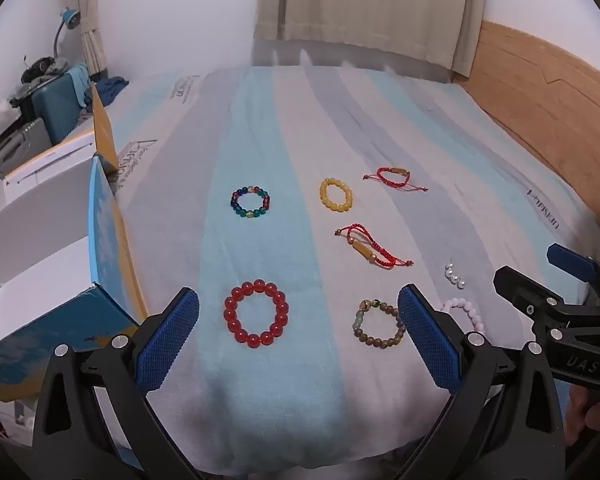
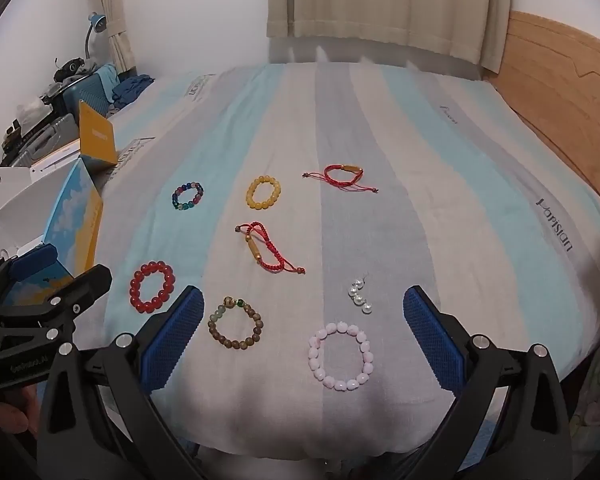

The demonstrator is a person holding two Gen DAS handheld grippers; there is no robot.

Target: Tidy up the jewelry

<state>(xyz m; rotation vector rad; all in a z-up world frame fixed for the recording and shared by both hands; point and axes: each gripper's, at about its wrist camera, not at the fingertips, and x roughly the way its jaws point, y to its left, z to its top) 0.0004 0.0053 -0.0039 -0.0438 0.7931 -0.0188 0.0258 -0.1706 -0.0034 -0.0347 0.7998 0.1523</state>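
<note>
Left wrist view is showing your left claw [image 1: 298, 338] spread wide with nothing between its blue pads, hovering over the near edge of the bed [image 1: 260, 128]. You are looking at a red bead bracelet [image 1: 256, 312] lying between the pads, toward 9 o'clock. A brown bead bracelet [image 1: 378, 322] is lying just beside the pad at 3 o'clock. Farther up the striped sheet, a multicolour bead bracelet [image 1: 251, 202] is lying at 11 o'clock, a yellow bead bracelet [image 1: 336, 195] at 12 o'clock, and a red cord bracelet [image 1: 394, 176] at 1 o'clock, all apart from one another. A second red cord bracelet [image 1: 370, 246] is lying below the yellow one. An open box [image 1: 100, 216] is sitting on the bed at 9 o'clock.

From the right wrist view, your right claw [image 2: 302, 336] is also standing wide apart and gripping nothing. A pink bead bracelet [image 2: 341, 356] is lying between its pads, with a short string of pearls [image 2: 359, 295] near it at 12 o'clock.
</note>
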